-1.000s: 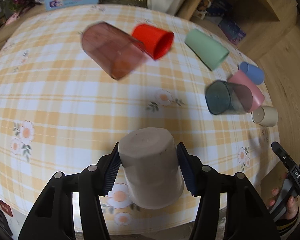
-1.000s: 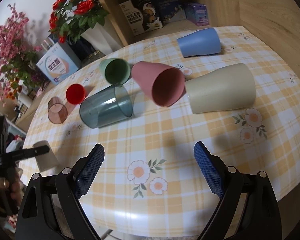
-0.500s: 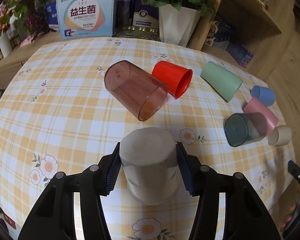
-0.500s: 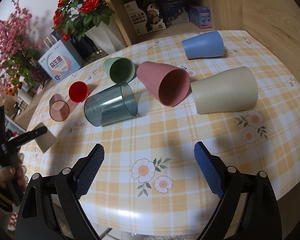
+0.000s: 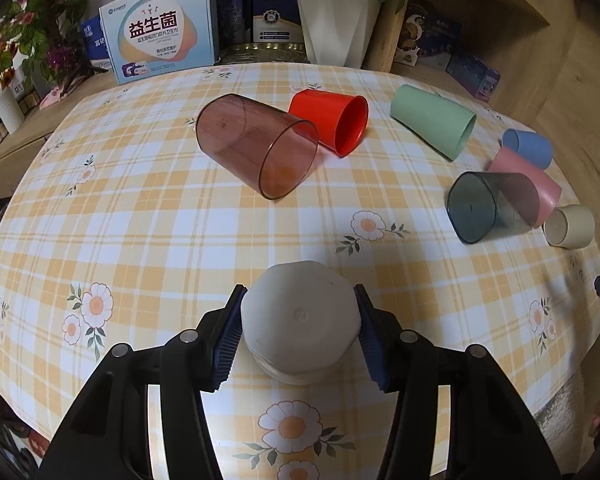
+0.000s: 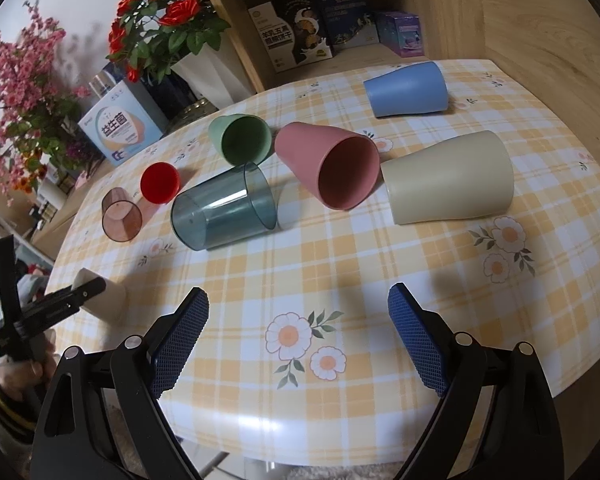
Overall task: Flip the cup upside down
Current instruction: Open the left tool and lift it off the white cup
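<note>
The left gripper (image 5: 300, 330) has its blue pads closed against the two sides of the pale grey cup (image 5: 300, 322), which sits right between the fingers with its closed base turned up toward the camera and its mouth facing down at the checked tablecloth (image 5: 160, 240) below. The cup's long axis looks close to upright, tipped only a little; whether its rim already touches the cloth cannot be told from either view. In the right wrist view the same cup (image 6: 104, 300) lies far off to the left of the right gripper (image 6: 298, 336), whose jaws stand wide apart with nothing between them, so the left hand is plainly the one placed for the job. By my reading, what remains is lowering the cup squarely and letting go.
</note>
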